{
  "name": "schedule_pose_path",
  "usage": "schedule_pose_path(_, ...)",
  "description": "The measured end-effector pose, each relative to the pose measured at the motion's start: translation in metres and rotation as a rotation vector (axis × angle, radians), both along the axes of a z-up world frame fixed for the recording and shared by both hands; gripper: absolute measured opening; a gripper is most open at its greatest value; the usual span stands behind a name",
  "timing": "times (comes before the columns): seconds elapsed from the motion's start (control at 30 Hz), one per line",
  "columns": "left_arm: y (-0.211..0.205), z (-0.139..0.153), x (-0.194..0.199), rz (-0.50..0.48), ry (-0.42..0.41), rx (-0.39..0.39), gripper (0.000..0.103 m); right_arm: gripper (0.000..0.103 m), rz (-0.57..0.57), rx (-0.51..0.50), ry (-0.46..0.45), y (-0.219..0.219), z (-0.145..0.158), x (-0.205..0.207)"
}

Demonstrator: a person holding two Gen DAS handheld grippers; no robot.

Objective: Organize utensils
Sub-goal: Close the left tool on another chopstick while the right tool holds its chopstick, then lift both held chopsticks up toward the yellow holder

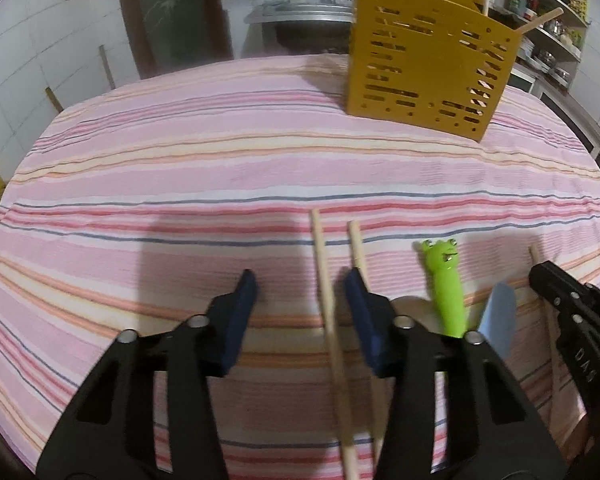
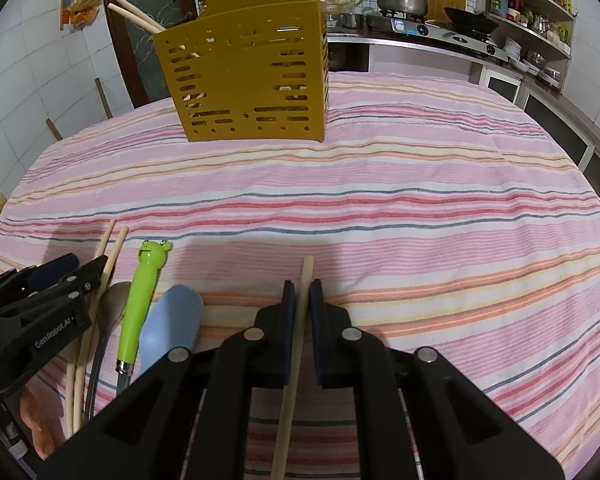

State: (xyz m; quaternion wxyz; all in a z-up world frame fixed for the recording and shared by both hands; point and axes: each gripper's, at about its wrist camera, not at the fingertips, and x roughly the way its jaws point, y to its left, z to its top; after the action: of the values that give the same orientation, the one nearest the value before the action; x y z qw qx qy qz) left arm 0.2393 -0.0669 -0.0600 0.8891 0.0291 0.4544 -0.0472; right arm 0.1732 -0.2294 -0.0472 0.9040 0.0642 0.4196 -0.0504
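Black grippers, navy-padded fingers (image 1: 240,308), silver rivets, white lettering

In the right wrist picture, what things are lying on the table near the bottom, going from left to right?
Left claw → two chopsticks → metal spoon → green frog-handled utensil → blue spatula → right claw pinching one chopstick.

Matt striped cloth (image 2: 420,184); perforated yellow plastic caddy (image 2: 248,68); pale wooden chopsticks (image 1: 332,320).
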Motion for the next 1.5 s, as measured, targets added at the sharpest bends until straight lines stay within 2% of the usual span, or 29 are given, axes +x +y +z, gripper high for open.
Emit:
schedule_pose_path(0.17, -0.001, 0.002, 0.009, -0.004, 0.026, -0.013, 0.036, 0.008, -0.012, 0.013, 0.003, -0.001, 0.001, 0.003)
schedule_pose_path(0.5, 0.003, 0.003, 0.007, -0.02, 0.016, -0.037, 0.007, 0.007, -0.017, 0.023, -0.009, -0.001, 0.004, 0.003)
schedule_pose_path(0.87, 0.008, 0.011, -0.003, -0.021, -0.008, -0.069, 0.004, 0.007, -0.014, 0.019, -0.042, 0.0, 0.013, -0.003)
schedule_pose_path(1.2, 0.022, 0.036, -0.017, -0.01, -0.096, -0.089, 0.004, 0.006, -0.023, 0.02, -0.116, -0.002, 0.03, -0.015)
schedule_pose_path(1.5, 0.046, 0.062, -0.037, 0.022, -0.201, -0.105, 0.004, 0.006, -0.038, 0.031, -0.238, -0.002, 0.055, -0.034)
